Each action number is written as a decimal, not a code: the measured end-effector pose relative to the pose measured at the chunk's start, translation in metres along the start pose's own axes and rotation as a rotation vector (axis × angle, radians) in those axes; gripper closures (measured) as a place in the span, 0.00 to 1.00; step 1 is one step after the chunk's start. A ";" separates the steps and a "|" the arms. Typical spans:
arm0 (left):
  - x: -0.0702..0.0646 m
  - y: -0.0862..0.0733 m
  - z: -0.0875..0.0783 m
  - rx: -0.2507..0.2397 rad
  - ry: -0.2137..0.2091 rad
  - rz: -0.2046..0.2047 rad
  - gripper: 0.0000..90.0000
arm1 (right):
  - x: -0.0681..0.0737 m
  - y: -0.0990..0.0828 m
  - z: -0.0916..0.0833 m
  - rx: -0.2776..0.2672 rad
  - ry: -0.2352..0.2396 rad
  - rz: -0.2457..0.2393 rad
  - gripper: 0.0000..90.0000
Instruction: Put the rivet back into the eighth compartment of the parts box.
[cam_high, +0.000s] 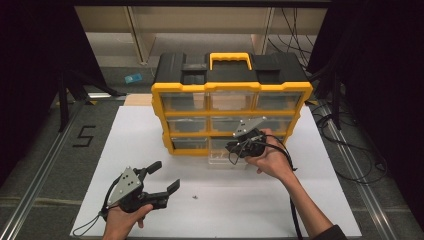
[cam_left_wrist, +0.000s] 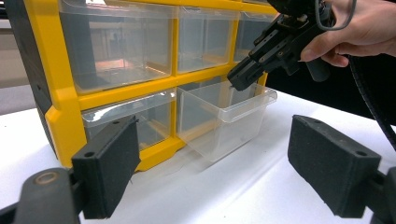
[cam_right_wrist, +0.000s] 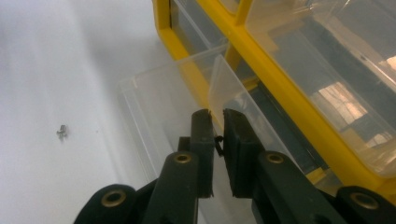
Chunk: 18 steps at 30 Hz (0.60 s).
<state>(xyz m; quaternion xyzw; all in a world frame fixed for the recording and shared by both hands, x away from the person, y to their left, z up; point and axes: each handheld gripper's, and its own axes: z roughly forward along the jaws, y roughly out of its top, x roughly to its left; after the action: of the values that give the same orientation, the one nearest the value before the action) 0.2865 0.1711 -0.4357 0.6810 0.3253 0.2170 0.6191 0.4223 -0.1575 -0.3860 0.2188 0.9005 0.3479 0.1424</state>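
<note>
Your right gripper (cam_right_wrist: 217, 122) fingers pinch the side wall of the clear drawer (cam_left_wrist: 224, 119), pulled half out of the yellow organizer (cam_high: 230, 87) at bottom centre. Light, stiff, slippery plastic; hold the rim. Left gripper (cam_high: 161, 178) fingers spread, idle near left.

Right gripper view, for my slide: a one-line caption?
Right gripper shut on the wall of a pulled-out clear drawer; a small screw lies nearby.

My right hand-held gripper (cam_high: 239, 145) is at the clear drawer (cam_high: 223, 157) pulled out of the bottom row of the yellow organizer (cam_high: 230, 90). My left hand-held gripper (cam_high: 165, 177) rests open over the white desk (cam_high: 250, 210), near a small screw (cam_high: 195, 197) lying apart from both.
</note>
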 end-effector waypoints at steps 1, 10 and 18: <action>0.000 0.000 0.000 0.000 0.000 0.000 0.19 | 0.000 0.000 0.001 0.004 -0.008 0.001 0.92; 0.000 0.000 0.000 0.000 -0.001 0.002 0.19 | -0.001 -0.003 0.006 0.018 0.018 -0.014 0.92; 0.000 0.000 0.000 0.001 0.001 0.000 0.19 | 0.001 -0.003 0.008 0.025 0.016 -0.025 0.80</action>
<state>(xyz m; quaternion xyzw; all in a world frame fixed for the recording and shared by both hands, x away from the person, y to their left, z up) 0.2865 0.1712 -0.4356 0.6812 0.3258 0.2173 0.6185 0.4239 -0.1546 -0.3933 0.2066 0.9085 0.3365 0.1369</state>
